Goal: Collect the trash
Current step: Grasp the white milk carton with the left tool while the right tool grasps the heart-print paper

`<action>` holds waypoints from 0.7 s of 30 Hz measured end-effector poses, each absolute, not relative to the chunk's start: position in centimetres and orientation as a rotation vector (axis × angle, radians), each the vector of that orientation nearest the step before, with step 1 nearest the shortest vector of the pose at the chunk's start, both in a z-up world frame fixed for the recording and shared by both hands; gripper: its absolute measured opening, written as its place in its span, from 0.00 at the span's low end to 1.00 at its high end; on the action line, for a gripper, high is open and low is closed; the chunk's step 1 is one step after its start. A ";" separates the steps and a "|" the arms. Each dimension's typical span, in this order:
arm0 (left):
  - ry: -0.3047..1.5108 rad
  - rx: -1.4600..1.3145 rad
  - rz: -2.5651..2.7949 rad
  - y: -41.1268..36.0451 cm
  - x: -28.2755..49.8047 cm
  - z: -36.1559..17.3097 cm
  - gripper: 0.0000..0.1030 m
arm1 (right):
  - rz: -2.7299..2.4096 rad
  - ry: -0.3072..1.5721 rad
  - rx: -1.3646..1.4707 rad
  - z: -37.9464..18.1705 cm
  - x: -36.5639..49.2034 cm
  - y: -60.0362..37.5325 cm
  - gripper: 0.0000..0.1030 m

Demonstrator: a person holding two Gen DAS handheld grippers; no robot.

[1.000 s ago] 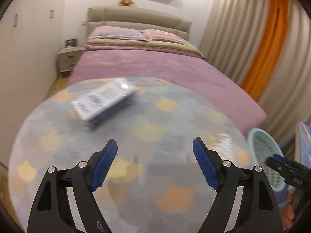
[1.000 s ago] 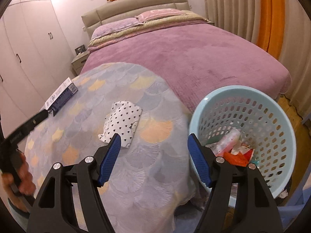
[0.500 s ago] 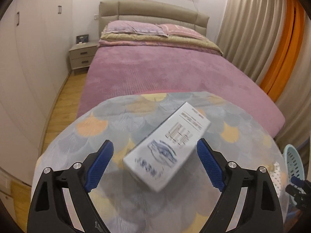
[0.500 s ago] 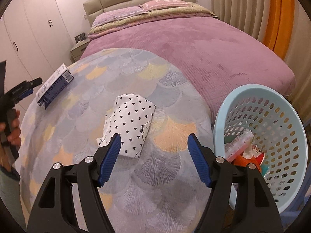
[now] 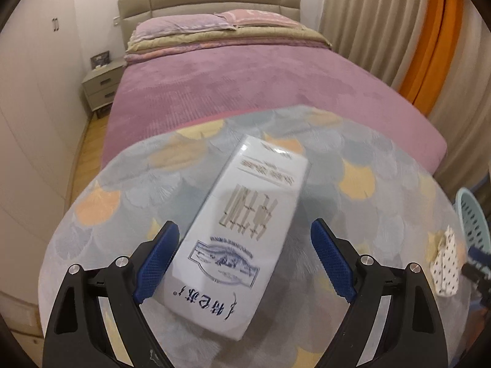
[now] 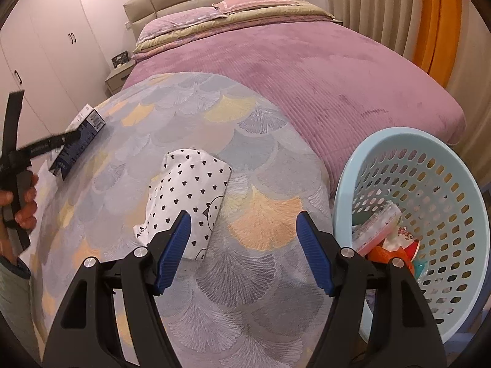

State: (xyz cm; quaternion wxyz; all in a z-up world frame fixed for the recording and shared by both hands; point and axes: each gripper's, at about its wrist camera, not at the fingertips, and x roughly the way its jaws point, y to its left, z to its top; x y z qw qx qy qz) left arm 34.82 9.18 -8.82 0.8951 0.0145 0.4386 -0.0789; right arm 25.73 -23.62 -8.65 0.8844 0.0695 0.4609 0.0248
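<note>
Blue-padded fingers (image 5: pixel 156 263) of the left gripper (image 5: pixel 242 263) are spread wide around a white printed box (image 5: pixel 242 230) lying on the scallop-patterned round table (image 5: pixel 122 190), in the lower centre of the left wrist view. Its jaws have just been opening; neither pad presses the box, though the left pad seems right at its edge. In the right wrist view, the right gripper (image 6: pixel 242 251) is also spread and empty, above a polka-dot wrapper (image 6: pixel 190 196) at frame centre. A pale blue perforated basket (image 6: pixel 460 165) with trash inside sits at the lower right. The box lies angled across the jaws, so closing now may twist it or push it away.
</note>
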 end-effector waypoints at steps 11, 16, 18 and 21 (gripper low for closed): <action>0.904 -0.038 -0.100 7.9 32.2 -9.2 0.53 | 0.106 0.925 0.228 -8.3 25.5 -23.8 0.65; 0.871 -0.115 -0.107 6.7 28.2 -9.6 0.53 | 0.129 0.930 0.344 -9.5 26.5 -23.6 0.69; 0.860 -0.127 -0.108 5.9 26.7 -9.5 0.53 | 0.111 0.918 0.316 -9.3 26.6 -22.8 0.69; 0.842 -0.141 -0.115 5.0 25.2 -9.4 0.53 | 0.125 0.920 0.291 -9.1 27.1 -21.3 0.69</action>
